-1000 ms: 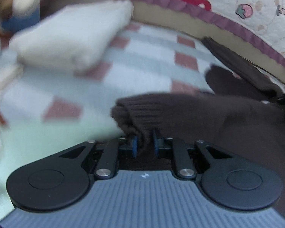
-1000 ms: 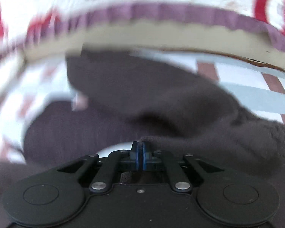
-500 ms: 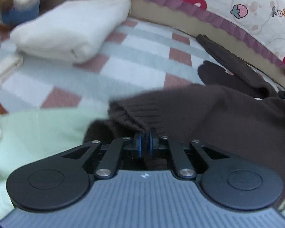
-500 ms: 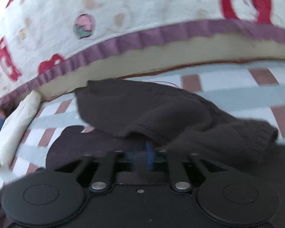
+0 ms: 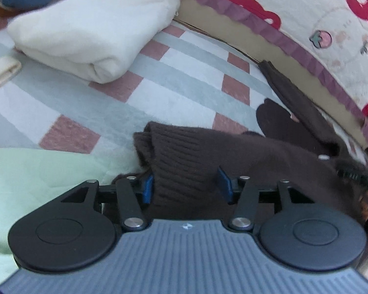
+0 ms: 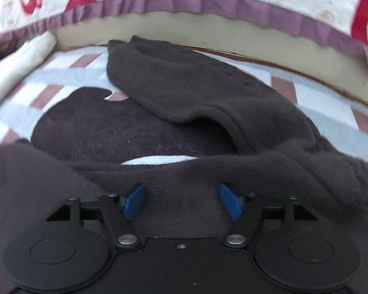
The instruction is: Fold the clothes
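Both jaws opening: left hand-held gripper (image 5: 187,183) straddles brown sweater (image 5: 233,161) cuff; right hand-held gripper (image 6: 182,202) over its body; checkered bed (image 5: 159,83) open beyond.

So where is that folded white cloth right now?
In the left wrist view, the folded white cloth lies at the upper left on the checked blanket, well beyond the brown sweater, close to the quilt's purple trim.
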Available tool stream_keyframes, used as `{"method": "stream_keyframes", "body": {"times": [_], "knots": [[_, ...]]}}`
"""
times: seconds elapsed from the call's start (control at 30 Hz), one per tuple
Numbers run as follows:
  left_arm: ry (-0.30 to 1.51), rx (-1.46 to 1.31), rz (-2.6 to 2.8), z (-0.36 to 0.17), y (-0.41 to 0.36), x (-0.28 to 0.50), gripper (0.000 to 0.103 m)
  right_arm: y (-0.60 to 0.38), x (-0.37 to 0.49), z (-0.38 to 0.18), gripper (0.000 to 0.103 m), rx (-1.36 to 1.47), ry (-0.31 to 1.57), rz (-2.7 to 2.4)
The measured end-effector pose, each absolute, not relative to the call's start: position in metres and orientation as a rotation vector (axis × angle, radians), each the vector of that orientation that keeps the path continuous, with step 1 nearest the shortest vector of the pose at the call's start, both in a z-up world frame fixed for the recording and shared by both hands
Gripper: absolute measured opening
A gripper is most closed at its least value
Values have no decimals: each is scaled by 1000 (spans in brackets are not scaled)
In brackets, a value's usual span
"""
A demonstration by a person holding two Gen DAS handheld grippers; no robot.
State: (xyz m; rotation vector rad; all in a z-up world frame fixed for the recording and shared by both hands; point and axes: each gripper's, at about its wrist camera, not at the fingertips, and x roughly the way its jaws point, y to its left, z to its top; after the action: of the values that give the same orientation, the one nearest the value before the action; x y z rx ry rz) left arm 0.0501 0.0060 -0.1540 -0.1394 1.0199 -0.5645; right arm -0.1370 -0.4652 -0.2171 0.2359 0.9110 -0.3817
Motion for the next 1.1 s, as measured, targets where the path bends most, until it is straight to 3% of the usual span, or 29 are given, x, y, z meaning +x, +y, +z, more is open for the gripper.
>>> {"method": "stream_keyframes", "body": {"times": [0.17,0.2,0.23,0.27,0.3,0.33,0.43,0.67,0.87,0.9,0.97,1.0,1.03,1.07,1.1], "knots": [[1081,-168,-583,-178,-16,82,61,-466,-140,-222,84,215,855,-355],[1093,-155,-596,-181,-21,88,59,-466,-141,-222,82,216,847,-349],[1106,-143,-608,-184,-26,93,51,-466,-141,-220,78,209,842,-341],[1118,-131,-621,-187,-32,99,37,-463,-141,-218,58,186,833,-316],[1124,-116,-633,-189,-37,104,9,-461,-142,-216,20,163,825,-299],[1089,-89,-641,-184,-40,101,10,-458,-142,-213,7,145,820,-304],[963,-57,-652,-163,-44,91,9,-451,-148,-201,6,123,767,-333],[615,-75,-611,-91,-30,64,9,-462,-171,-129,5,204,438,-424],[499,-96,-525,-44,-22,112,10,-468,-131,-100,1,207,248,-391],[509,-79,-478,-47,-27,127,16,-469,-121,-100,2,219,227,-390],[576,26,-356,-70,-41,157,44,-482,-102,-104,10,316,280,-382],[627,77,-291,-83,-45,166,51,-488,-96,-106,10,365,304,-376],[672,123,-237,-96,-49,173,49,-494,-101,-106,10,419,318,-367],[683,139,-246,-104,-49,168,49,-500,-108,-106,18,462,328,-361],[692,152,-260,-112,-49,162,53,-503,-118,-105,38,468,332,-366]]}}
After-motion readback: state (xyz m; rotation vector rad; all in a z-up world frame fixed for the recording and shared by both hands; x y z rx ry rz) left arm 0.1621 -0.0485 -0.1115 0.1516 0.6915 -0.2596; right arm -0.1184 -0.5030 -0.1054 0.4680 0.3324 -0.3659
